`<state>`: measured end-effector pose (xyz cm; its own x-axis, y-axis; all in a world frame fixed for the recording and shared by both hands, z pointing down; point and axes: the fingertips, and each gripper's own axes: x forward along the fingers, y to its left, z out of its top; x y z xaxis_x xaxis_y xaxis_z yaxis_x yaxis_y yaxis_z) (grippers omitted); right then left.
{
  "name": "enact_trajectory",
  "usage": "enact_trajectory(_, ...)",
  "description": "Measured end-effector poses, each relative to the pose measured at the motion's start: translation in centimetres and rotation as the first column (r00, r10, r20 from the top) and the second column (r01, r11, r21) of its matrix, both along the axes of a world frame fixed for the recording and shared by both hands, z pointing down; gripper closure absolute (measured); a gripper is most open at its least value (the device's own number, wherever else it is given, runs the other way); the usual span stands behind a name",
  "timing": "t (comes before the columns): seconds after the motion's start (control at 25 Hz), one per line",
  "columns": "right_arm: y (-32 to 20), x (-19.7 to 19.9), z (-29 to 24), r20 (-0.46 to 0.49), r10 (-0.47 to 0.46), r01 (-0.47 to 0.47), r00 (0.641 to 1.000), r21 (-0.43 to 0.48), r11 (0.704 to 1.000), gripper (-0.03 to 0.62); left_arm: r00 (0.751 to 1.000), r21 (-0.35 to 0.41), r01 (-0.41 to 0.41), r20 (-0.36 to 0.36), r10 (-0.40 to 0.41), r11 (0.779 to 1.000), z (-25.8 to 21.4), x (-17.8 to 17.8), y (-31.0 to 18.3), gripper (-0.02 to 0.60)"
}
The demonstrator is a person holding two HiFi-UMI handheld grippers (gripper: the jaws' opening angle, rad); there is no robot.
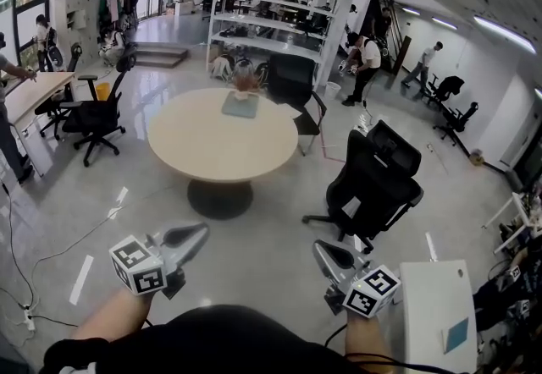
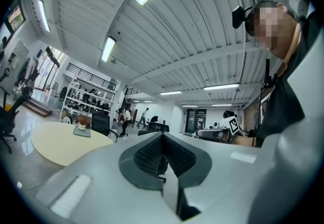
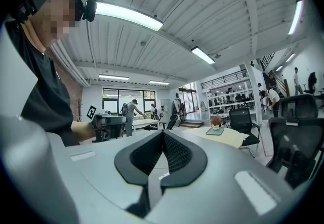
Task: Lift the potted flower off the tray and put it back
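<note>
The potted flower (image 1: pixel 246 83) stands on a grey-green tray (image 1: pixel 240 107) at the far side of a round beige table (image 1: pixel 203 144), well ahead of me across the floor. My left gripper (image 1: pixel 200 233) and right gripper (image 1: pixel 320 248) are held low at the bottom of the head view, far short of the table, both pointing level. Each has its jaws shut with nothing between them. The left gripper view shows its closed pads (image 2: pixel 162 135) with the flower (image 2: pixel 82 122) small at the left. In the right gripper view the flower (image 3: pixel 216 120) sits beyond the closed gripper (image 3: pixel 163 132).
A black office chair (image 1: pixel 377 182) stands on the floor right of the table, one (image 1: pixel 292 80) behind it, one (image 1: pixel 93 118) at the left by a desk (image 1: pixel 34 97). A white cabinet (image 1: pixel 436 313) is close at my right. White shelving (image 1: pixel 275 17) and several people fill the back.
</note>
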<state>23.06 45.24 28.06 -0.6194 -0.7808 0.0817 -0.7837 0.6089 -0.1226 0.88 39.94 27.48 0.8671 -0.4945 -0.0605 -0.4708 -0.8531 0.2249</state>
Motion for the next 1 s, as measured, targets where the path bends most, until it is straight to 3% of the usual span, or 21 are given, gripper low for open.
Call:
enact_trajectory(0.2, -0.8, 0.6, 0.6, -0.004, -0.024, 0.024, 1.0, -0.007, 1.0, 0.579, 1.0, -0.006, 0.013, 0.011, -0.013, 1.0, 0.5, 0.7, -0.1, 0.581)
enact_trajectory(0.44, -3.7, -1.1, 1.4, -0.005, -0.039, 0.038, 0.999, -0.024, 0.999, 0.579, 0.999, -0.023, 0.032, -0.002, -0.032, 0.999, 1.4, -1.2, -2.8, 0.581)
enact_trajectory(0.72, -10.2, -6.5, 1.2, -0.043, -0.023, 0.022, 0.999, -0.021, 1.0, 0.579, 1.0, -0.024, 0.001, -0.029, -0.002, 1.0, 2.2, -6.2, -9.8, 0.581)
enact_trajectory(1.0, -18.0, -13.5, -0.9, -0.04, 0.019, -0.019, 0.999, 0.023, 1.0, 0.579, 0.999, 0.004, -0.035, -0.039, 0.035, 0.999, 0.4, -13.3, -18.6, 0.581)
